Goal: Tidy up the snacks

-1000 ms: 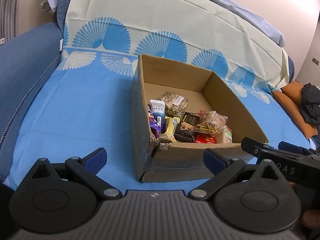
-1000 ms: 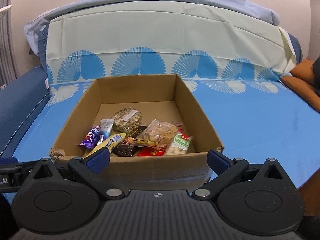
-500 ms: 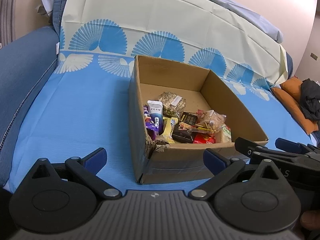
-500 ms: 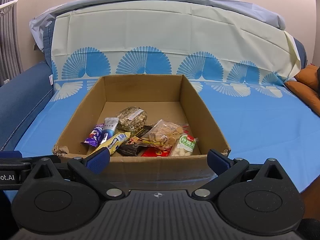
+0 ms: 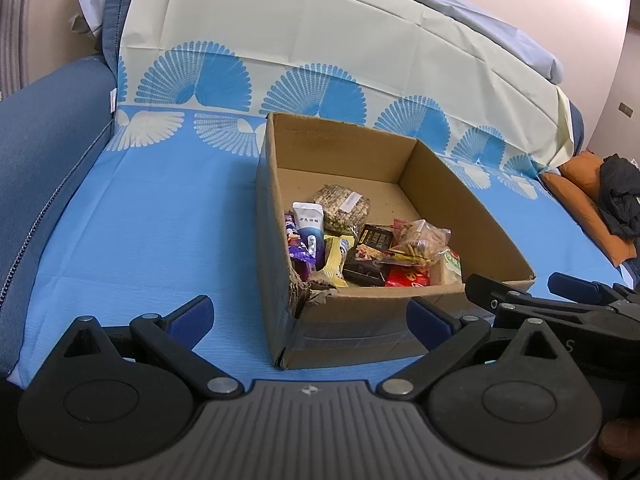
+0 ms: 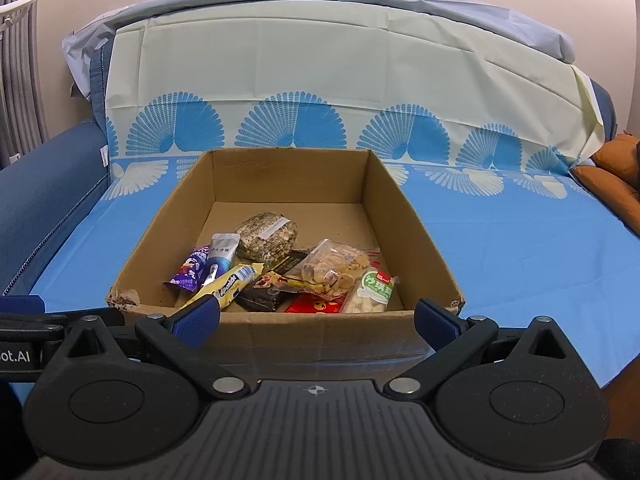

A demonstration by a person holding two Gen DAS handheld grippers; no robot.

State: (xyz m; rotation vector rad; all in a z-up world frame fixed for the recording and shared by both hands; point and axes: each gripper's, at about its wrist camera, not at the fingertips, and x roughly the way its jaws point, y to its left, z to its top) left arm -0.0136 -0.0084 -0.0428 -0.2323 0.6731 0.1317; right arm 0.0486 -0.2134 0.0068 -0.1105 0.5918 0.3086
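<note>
An open cardboard box [image 6: 404, 216] stands on a blue sheet [image 6: 500, 248]; it also shows in the left wrist view [image 5: 472, 216]. Several snack packets lie in its near half: a seed cake [image 6: 267, 236], a white-blue tube [image 6: 219, 258], a purple packet [image 6: 191, 274], a yellow bar [image 6: 230, 286], a clear biscuit bag [image 6: 334, 266] and a green-white packet [image 6: 372, 290]. My right gripper [image 6: 318, 318] is open and empty just before the box's near wall. My left gripper [image 5: 310, 316] is open and empty at the box's near left corner.
The box's near left corner is torn [image 5: 310, 296]. A dark blue sofa arm [image 5: 36, 152] rises on the left. A cream and blue patterned cloth [image 6: 320, 92] covers the backrest. An orange cushion [image 5: 588, 204] with dark clothing [image 5: 622, 196] lies at the right.
Both grippers have drawn back and risen slightly, so the box looks a little farther and its inside shows more. Both stay open and empty.
</note>
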